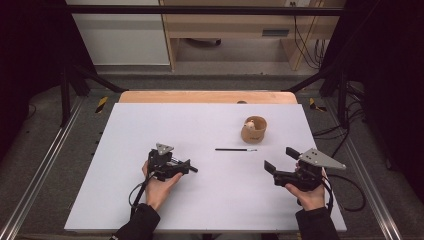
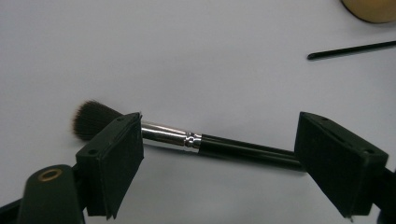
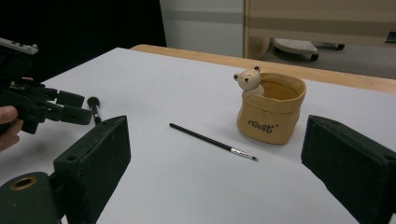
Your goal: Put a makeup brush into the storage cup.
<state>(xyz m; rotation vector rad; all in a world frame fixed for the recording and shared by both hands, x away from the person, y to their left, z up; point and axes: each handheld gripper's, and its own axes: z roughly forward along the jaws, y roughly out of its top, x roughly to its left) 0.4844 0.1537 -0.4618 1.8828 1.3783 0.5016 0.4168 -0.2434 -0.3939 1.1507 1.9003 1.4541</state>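
A make-up brush with dark bristles, a silver collar and a black handle lies flat on the white table. My left gripper stands open just over it, one jaw by the collar and the other over the handle's end, and the pads do not press on it. In the high view the left gripper is left of centre. My right gripper is open and empty at the front right. A thin black brush lies mid-table. Behind it stands a tan pot with a small bear figure.
The white table top ends in a wooden strip at the back. Black frame rails run along both sides. From the right gripper view, the thin brush lies in front of the pot, and the left gripper is far left.
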